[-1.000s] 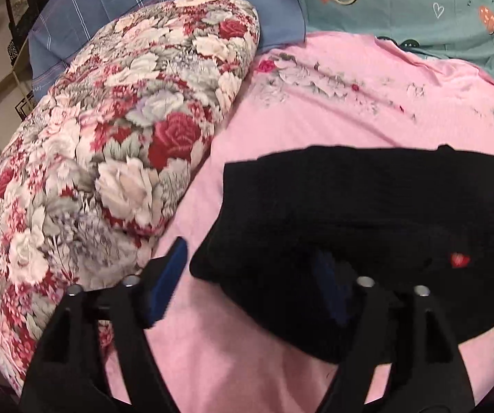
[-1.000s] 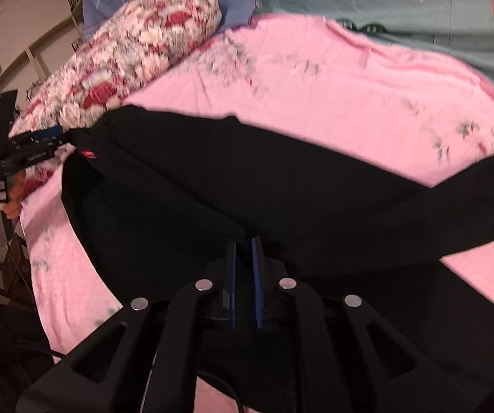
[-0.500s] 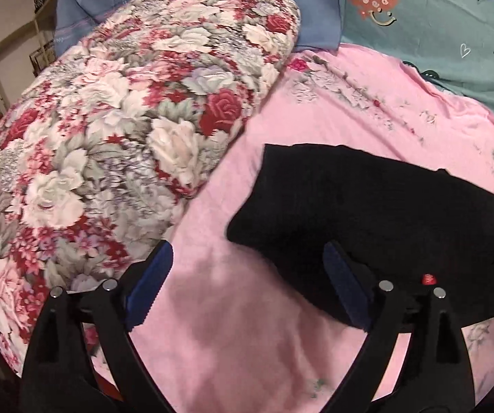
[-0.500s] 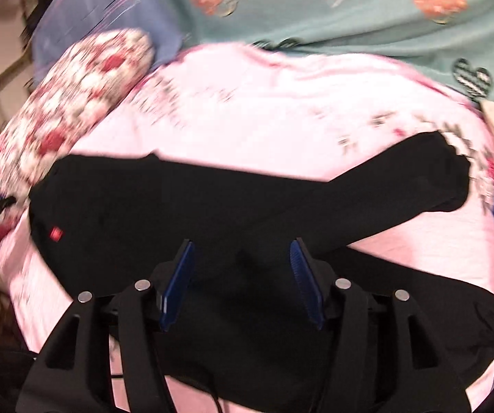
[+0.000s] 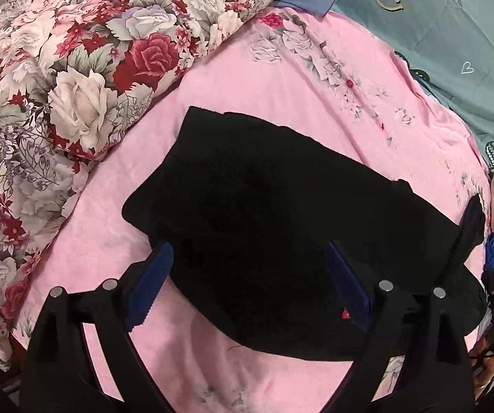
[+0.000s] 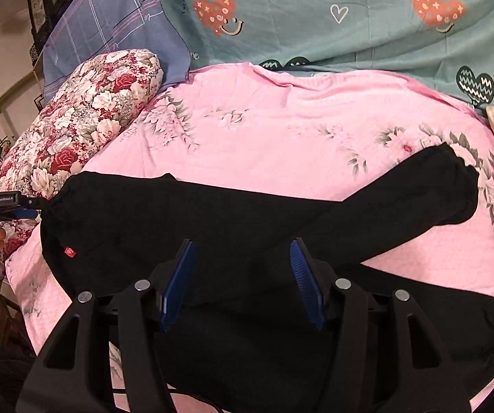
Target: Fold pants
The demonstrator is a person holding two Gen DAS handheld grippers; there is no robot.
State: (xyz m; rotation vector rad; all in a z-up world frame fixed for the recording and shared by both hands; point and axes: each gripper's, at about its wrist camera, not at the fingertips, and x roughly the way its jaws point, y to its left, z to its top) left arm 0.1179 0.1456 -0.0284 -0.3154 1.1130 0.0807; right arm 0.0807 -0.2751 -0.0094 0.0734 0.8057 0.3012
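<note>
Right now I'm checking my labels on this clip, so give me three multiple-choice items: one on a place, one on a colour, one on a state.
1. Where does the floral pillow lie relative to the pants?
A. beyond their waist end
B. on top of them
C. under them

2. What colour is the small tag on the pants?
A. white
B. red
C. green

3. How is the right gripper?
A. shut on the pants
B. out of view
C. open

Answers: 1 A, the pillow sits apart, past the waistband. 2 B, the tag shows red. 3 C, blue pads stand well apart.

Left gripper [image 5: 250, 280] and right gripper [image 6: 242, 284] — jaws wide apart, empty.
</note>
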